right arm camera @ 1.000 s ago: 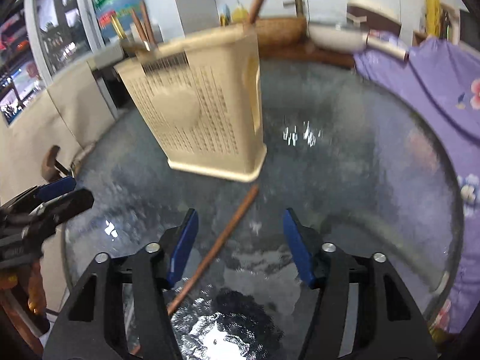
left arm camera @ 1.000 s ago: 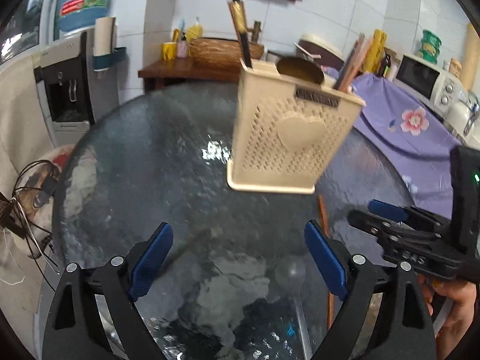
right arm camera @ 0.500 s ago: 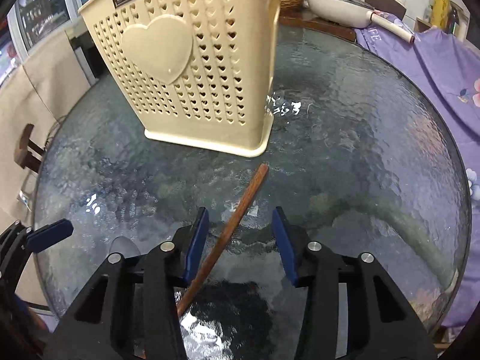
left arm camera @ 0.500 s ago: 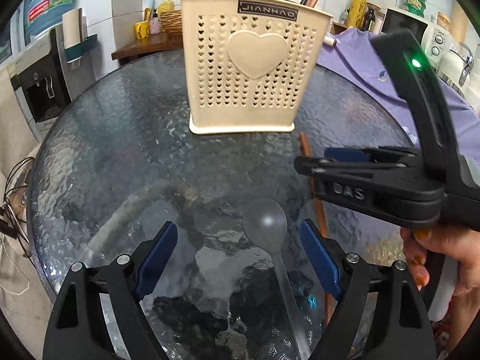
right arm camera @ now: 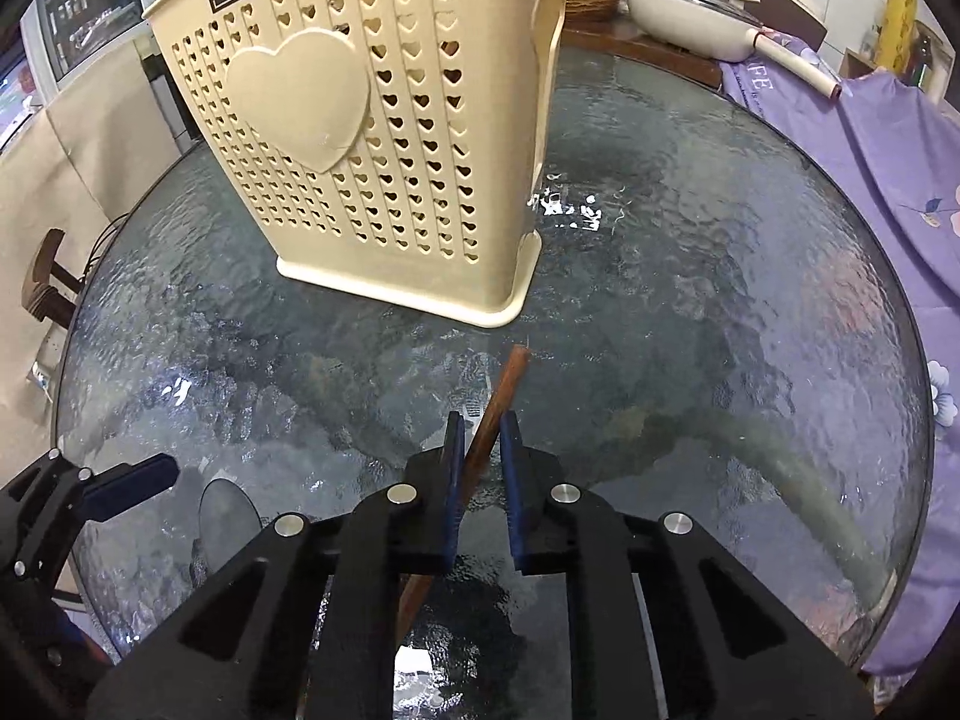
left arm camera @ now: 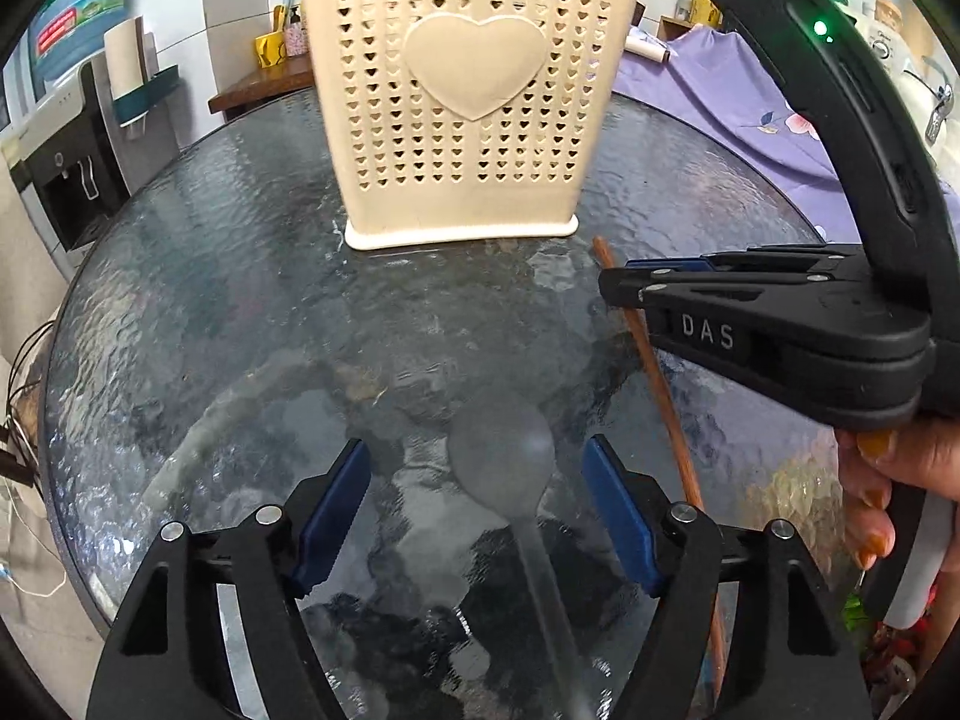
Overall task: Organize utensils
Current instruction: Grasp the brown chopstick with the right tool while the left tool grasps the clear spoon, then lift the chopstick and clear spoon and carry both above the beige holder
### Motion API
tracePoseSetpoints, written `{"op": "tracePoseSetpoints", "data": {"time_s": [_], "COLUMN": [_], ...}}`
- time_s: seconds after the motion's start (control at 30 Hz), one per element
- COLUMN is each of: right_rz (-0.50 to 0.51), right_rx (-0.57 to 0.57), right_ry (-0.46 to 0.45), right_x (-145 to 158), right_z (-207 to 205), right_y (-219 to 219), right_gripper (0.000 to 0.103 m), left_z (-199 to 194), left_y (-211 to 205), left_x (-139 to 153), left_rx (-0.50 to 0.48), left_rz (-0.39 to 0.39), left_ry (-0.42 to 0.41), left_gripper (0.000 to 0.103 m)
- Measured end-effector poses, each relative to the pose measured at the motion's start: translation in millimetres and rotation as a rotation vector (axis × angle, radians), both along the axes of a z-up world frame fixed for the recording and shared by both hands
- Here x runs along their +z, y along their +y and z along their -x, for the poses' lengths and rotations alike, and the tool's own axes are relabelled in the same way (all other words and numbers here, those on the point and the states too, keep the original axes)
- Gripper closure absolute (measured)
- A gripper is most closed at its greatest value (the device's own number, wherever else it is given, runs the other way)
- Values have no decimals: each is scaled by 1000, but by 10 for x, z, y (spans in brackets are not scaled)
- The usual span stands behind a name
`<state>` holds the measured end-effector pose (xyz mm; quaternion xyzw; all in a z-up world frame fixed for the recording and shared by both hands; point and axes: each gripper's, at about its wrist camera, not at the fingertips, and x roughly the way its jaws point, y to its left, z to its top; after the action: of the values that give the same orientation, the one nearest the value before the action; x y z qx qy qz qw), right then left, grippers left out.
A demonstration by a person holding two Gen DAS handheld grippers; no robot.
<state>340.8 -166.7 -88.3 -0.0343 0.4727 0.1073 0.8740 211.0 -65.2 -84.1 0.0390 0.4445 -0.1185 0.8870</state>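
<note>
Chopstick [right arm camera: 493, 405] lies on glass table [right arm camera: 720, 300] near holder [right arm camera: 384, 138], between narrowed right gripper [right arm camera: 480, 450] jaws — contact unclear. Left gripper [left arm camera: 480, 516] wide around spoon [left arm camera: 503, 450]. Risk: thin stick rolling or pivoting out.

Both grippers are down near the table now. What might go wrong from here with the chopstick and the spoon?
1. The right gripper has nearly closed around the chopstick near one end; lifted there, the long free end may swing or slip out.
2. The clear spoon lies flat on the glass table between the open left gripper fingers; they may scrape the glass or push it away.
</note>
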Motion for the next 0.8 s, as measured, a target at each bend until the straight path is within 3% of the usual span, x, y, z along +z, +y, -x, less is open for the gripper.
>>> {"op": "tracePoseSetpoints", "data": {"time_s": [0.13,0.3,0.6,0.8], "right_rz": [5,22,-44,-190], "right_rx": [11,32,7,-10], "right_ry": [-2,-13,-19,-65], "right_x": [-6,-22,2,166], "right_z": [3,47,47,92], "right_y": [5,78,-36,-267], "right_gripper": [90,91,93,94], "left_z": [-13,-34,-112,-62], "left_y": [-79,-122,-89,42], "left_x": [4,21,94,337], "left_rx": [0,0,5,14], "left_rz": [-35,-51,-22,60], "left_ry": [-12,-26,-42,-132], "left_gripper": [44,68,68,68]}}
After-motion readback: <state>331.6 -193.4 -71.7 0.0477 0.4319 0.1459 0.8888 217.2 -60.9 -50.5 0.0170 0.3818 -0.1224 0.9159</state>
